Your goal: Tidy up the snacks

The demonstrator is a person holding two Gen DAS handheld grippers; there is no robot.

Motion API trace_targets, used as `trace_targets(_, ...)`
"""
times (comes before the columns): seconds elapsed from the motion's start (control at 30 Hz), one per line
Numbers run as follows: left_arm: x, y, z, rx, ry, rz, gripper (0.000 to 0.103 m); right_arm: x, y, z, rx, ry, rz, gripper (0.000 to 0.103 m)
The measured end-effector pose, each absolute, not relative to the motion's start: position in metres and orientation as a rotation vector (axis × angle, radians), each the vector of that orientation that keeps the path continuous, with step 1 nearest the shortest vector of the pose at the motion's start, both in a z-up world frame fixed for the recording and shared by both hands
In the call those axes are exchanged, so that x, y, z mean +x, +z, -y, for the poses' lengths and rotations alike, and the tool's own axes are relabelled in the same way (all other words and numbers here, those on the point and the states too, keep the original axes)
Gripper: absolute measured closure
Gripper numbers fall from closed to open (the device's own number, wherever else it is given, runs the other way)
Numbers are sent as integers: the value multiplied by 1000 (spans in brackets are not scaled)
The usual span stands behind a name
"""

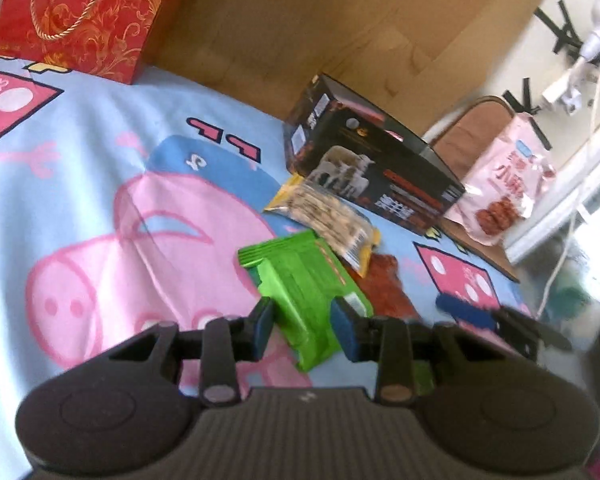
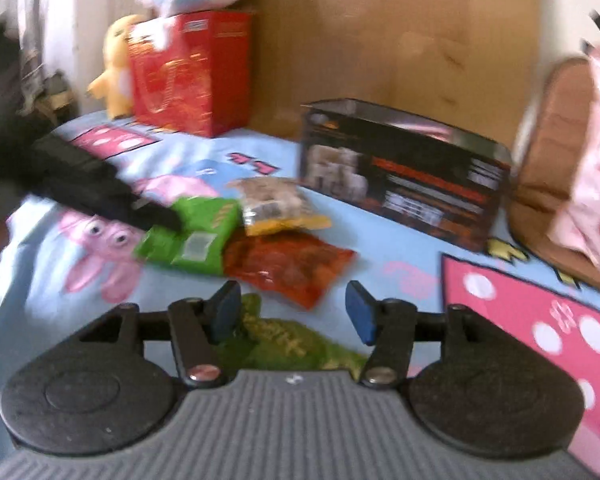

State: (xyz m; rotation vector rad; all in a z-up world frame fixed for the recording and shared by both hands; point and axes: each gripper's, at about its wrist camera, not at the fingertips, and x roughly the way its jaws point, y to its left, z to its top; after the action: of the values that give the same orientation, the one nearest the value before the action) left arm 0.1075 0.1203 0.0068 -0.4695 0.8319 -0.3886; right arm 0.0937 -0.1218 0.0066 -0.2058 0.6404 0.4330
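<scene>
So up close, the left gripper (image 1: 303, 326) has its two blue pads on either side of the green packet (image 1: 300, 292), squeezing the near end. From the right wrist view it looks pinched at one corner, probably so it can be dragged or lifted off the pile without disturbing the rest. The right gripper (image 2: 292, 312) is spread wide with nothing between its pads; a darker green packet (image 2: 300, 344) lies on the sheet right under it, so my guess is that one either got let go or is next to be grabbed, can't say which. A bit further out, the red packet (image 2: 288, 268) lies flat, partly tucked under the green packet, and the yellow-edged nut bag (image 1: 328, 216) overlaps both of them, so the three sit in a loose heap and not a neat row. All of this is on a cartoon pig bedsheet (image 1: 80, 184), which is soft, so things won't slide far. Behind the heap sits the black box (image 2: 404, 176) with its top open, which looks like where the snacks are meant to go, given it stands just beside them. To the right of the box a pink snack bag (image 1: 504, 192) leans against something brown. Far back there's a red gift bag (image 1: 80, 16) against the wooden headboard (image 1: 340, 20), with a yellow plush toy (image 2: 116, 68) next to it.
</scene>
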Motion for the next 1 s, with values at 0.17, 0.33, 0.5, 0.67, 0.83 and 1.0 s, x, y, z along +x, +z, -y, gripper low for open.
trace_targets(0.17, 104, 15, -150, -561, -358, -773, 70, 115, 25, 125, -88, 462, -634, 41)
trace_targets(0.33, 102, 18, -164, -606, -344, -753, 70, 161, 18, 89, -73, 479, -713, 36)
trace_targets(0.5, 94, 14, -170, -609, -341, -747, 67, 200, 0, 70, 17, 481, -832, 46)
trace_targets(0.67, 90, 9, -182, -638, -309, -743, 67, 192, 10, 49, -24, 502, -814, 67)
trace_targets(0.83, 84, 11, -190, -664, -293, -720, 67, 158, 40, 42, -59, 555, -670, 70)
trace_targets(1.0, 71, 17, -195, -663, -287, -696, 67, 109, 70, 46, -63, 692, -593, 70)
